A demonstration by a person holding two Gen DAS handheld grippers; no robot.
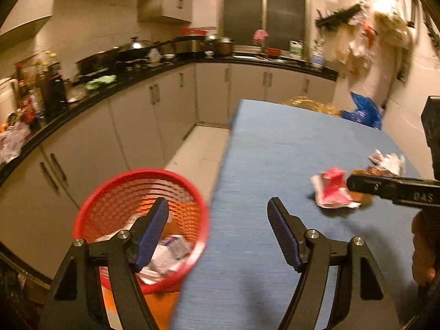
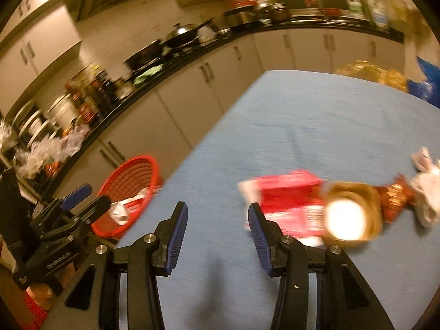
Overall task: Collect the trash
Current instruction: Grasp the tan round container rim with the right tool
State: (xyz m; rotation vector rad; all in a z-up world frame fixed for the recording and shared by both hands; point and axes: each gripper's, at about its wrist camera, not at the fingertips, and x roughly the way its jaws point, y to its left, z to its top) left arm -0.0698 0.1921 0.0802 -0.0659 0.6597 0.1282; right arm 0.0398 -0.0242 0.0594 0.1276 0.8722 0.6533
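A red mesh basket point(image 1: 110, 192) stands beside the blue table's left edge with white and red trash in it; it also shows in the right wrist view point(image 2: 129, 176). My left gripper point(image 1: 217, 209) is open and empty, straddling the basket rim and the table edge. On the table point(image 1: 261, 143) lie a crumpled red-and-white wrapper point(image 1: 330, 189), a brown wrapper and white crumpled paper point(image 1: 387, 161). My right gripper point(image 2: 217, 214) is open and empty, just left of the red wrapper point(image 2: 288, 200). A brown cup-like piece point(image 2: 354, 214) and white paper point(image 2: 426, 187) lie to its right.
A black kitchen counter point(image 1: 110, 93) crowded with pots and bottles runs along the left and back above white cabinets. A blue plastic bag point(image 1: 363, 110) and a yellow bag point(image 1: 308, 103) sit at the table's far end. Bags hang on the right wall.
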